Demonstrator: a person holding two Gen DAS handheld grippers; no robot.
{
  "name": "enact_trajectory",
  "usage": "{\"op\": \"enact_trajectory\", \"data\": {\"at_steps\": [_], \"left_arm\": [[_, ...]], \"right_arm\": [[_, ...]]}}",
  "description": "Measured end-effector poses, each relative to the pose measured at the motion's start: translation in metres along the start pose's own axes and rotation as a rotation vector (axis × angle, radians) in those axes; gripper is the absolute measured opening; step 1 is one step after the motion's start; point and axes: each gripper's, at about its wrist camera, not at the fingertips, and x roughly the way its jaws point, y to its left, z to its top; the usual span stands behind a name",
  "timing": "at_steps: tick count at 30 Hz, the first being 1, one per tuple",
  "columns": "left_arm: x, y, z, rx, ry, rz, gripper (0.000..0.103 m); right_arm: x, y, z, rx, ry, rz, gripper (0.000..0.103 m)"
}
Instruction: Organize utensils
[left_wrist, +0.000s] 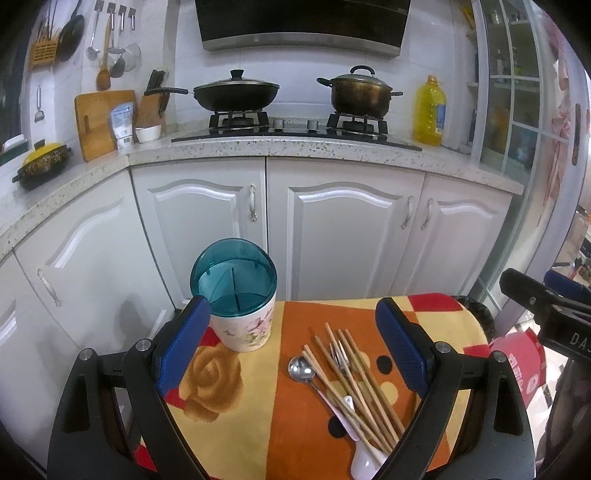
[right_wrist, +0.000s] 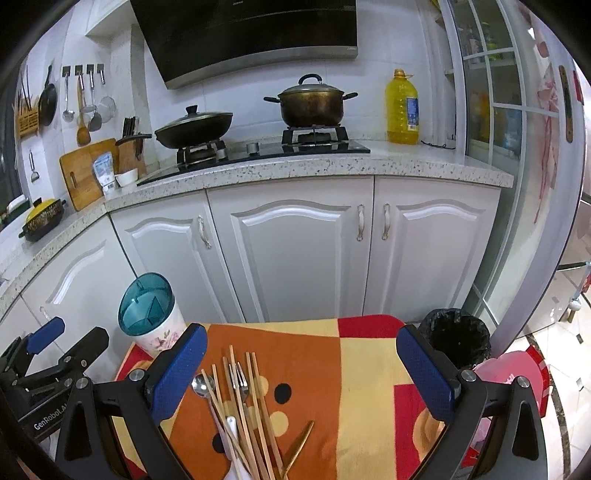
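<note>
Not much readable here tbh. The left gripper (right_wrist: 48, 338) has "GenRobot.AI" in white along its black body, seen from the right wrist view. The right gripper (left_wrist: 546, 284) shows a cut-off "DAS" on its side. Bottle and pouch labels are too blurry.

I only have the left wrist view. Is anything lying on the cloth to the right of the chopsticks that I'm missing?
Observer: Yes. A gold knife lies on the cloth just right of the chopsticks; your own finger hides it.
Operator: Is the right gripper open?
Observer: The right gripper has its fingers wide apart and holds nothing.
</note>
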Motion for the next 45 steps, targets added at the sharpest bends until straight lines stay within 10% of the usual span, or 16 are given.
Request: {"op": "enact_trajectory", "data": {"at_steps": [45], "left_arm": [[0.014,-0.012,0.003,0.030,-0.016,0.055,0.092]], "right_arm": [[0.021,-0.012,0.001,0.014,0.030,-0.035,0.103]]}}
